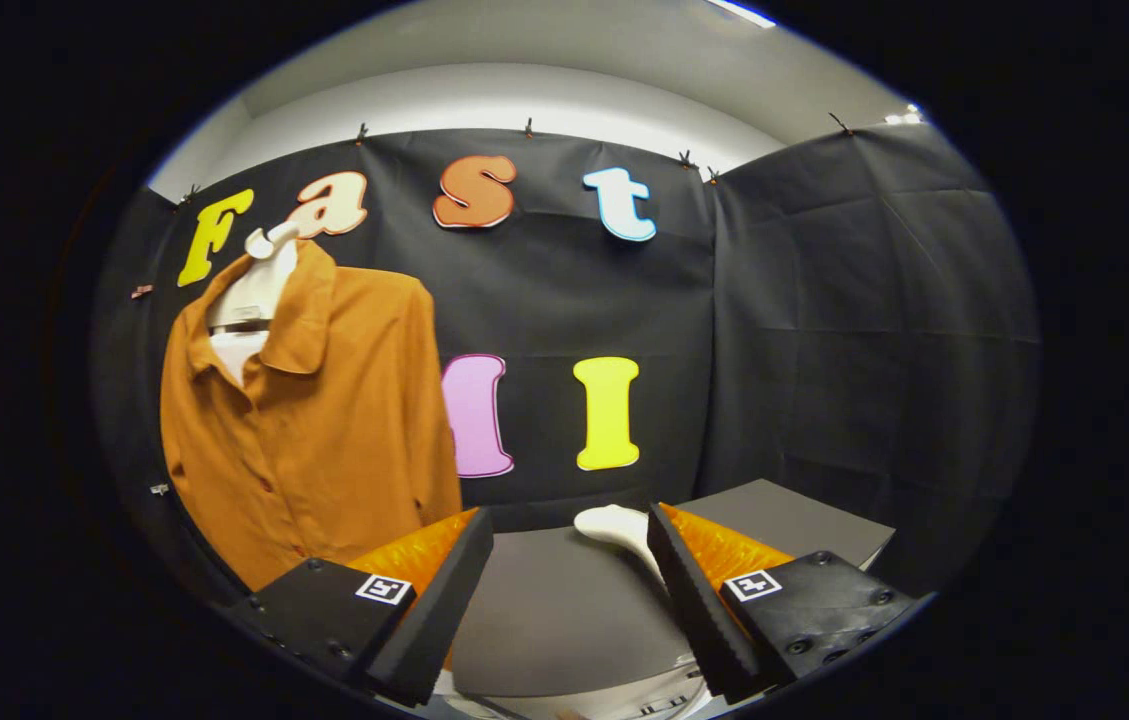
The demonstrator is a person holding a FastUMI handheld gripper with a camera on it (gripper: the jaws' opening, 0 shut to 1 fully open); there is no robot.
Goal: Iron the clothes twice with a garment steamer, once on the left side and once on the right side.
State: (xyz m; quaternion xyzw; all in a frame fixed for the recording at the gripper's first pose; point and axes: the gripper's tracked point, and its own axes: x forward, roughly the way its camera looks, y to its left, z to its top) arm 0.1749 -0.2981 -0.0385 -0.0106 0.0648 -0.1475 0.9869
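Observation:
An orange-brown button shirt (314,420) hangs on a white hanger form (259,285) against the booth's wall, beyond and to the left of my left finger. A white garment steamer (616,527) lies on the dark table top (544,610), just ahead of my fingers and close to the inner side of the right finger. My gripper (569,525) is open, its two fingers spread wide with nothing between them. The steamer's handle end runs behind the right finger and is partly hidden.
The dark table's far right corner (824,525) reaches toward the cloth wall. A pale edge of something (644,700) shows below the table front, between the finger bases.

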